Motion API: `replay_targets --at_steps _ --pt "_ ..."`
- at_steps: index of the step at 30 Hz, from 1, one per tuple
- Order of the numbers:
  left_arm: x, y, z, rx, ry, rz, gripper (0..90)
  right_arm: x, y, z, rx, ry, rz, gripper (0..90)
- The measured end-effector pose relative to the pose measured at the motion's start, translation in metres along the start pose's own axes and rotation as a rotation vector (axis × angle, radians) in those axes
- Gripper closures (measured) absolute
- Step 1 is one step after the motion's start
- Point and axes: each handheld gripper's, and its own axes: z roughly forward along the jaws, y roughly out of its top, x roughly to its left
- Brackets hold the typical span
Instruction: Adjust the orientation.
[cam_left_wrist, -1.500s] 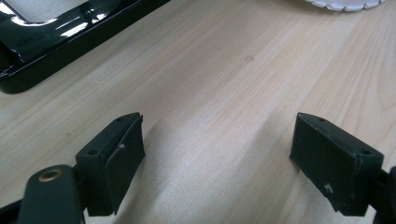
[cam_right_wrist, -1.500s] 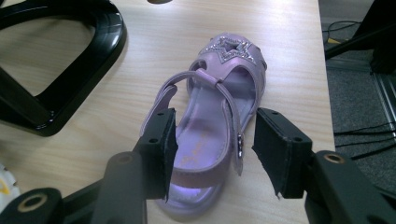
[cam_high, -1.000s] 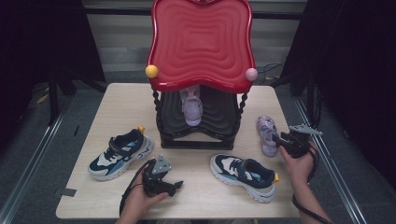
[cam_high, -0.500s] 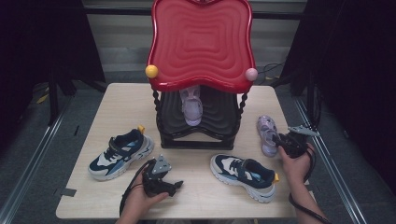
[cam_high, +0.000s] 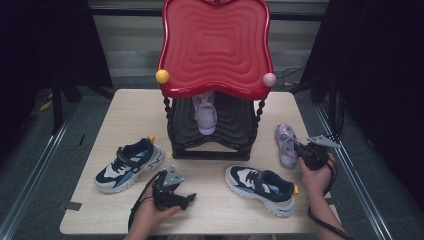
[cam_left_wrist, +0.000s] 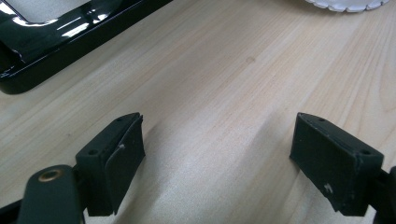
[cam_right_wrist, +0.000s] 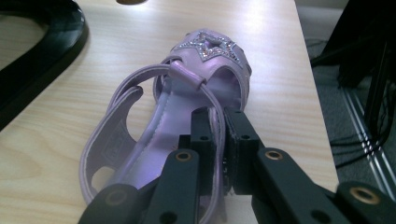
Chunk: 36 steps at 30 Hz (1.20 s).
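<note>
**Gripping the lilac sandal at the right edge of the counter**

Clamped on the side wall of the lilac sandal, the right tongs have just been closing, and now their two black jaws pinch the thin purple edge between them. The sandal lies flat on the pale wooden counter at the right, near that edge, its star-studded toe pointing to the far side. In the high view the right tongs meet the sandal at its near end, the person's right hand behind them.

Left tongs rest low at the near edge of the counter, held in the left hand; their jaws stand wide apart with bare wood between them.

A red and black shoe stand rises in the middle of the counter, with a second lilac sandal on its lower black shelf. One navy and white trainer lies to the left of the stand, another to the near right, between the two hands and just beside the right one.
</note>
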Motion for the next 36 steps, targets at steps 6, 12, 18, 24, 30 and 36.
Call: replay_targets --at_steps 6,12,18,24,30,36 --pt "0.0 0.0 0.0 0.001 0.0 -0.001 16.7 0.008 0.009 -0.014 -0.051 0.024 -0.035 83.2" --pt "0.0 0.0 0.0 -0.001 -0.007 -0.008 16.7 0.013 0.015 -0.029 -0.096 0.027 -0.061 83.2" --pt "0.0 0.0 0.0 -0.001 -0.007 -0.008 16.7 0.017 0.015 -0.043 -0.15 0.028 -0.051 83.3" --pt "0.0 0.0 0.001 -0.003 -0.008 -0.008 16.7 0.02 0.017 -0.053 -0.175 0.037 -0.058 83.3" --pt "0.0 0.0 0.001 -0.002 -0.008 -0.008 16.7 0.025 0.022 -0.07 -0.218 0.056 -0.067 83.3" --pt "0.0 0.0 0.001 -0.003 -0.005 -0.008 16.7 0.03 0.023 -0.085 -0.252 0.076 -0.071 83.3"
